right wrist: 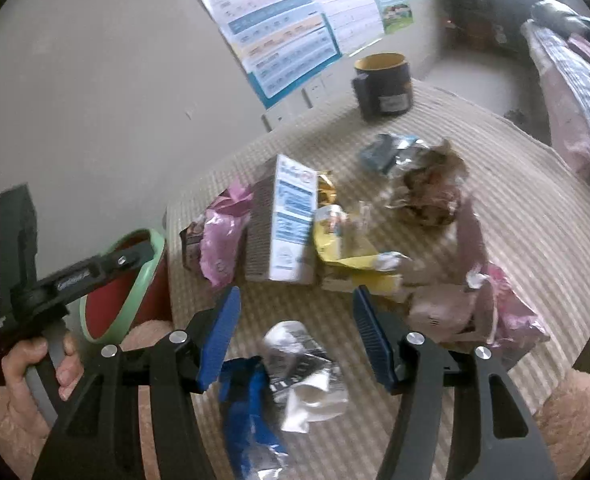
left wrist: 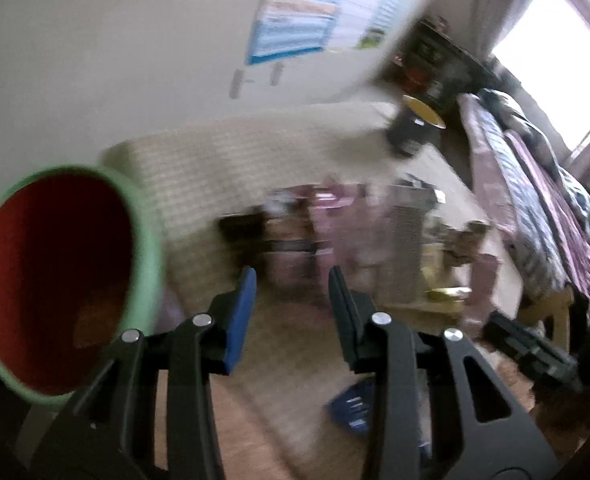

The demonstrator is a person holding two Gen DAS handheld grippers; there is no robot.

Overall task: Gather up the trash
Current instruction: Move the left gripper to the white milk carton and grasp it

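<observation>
Both tools are released: right tool (right wrist: pixel 297 312) hovers over a silver wrapper (right wrist: pixel 307 368) at lower centre; left tool (left wrist: pixel 291 284) sits right of the red bin (left wrist: pixel 55 276).

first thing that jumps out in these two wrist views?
In the right wrist view, a heap of wrappers and a blue-and-white carton litters the striped tabletop, with a blue-and-silver wrapper nearest, below the empty right gripper. Off the table's left edge stands a red bin with a green rim, which also fills the left of the blurred left wrist view.
</observation>
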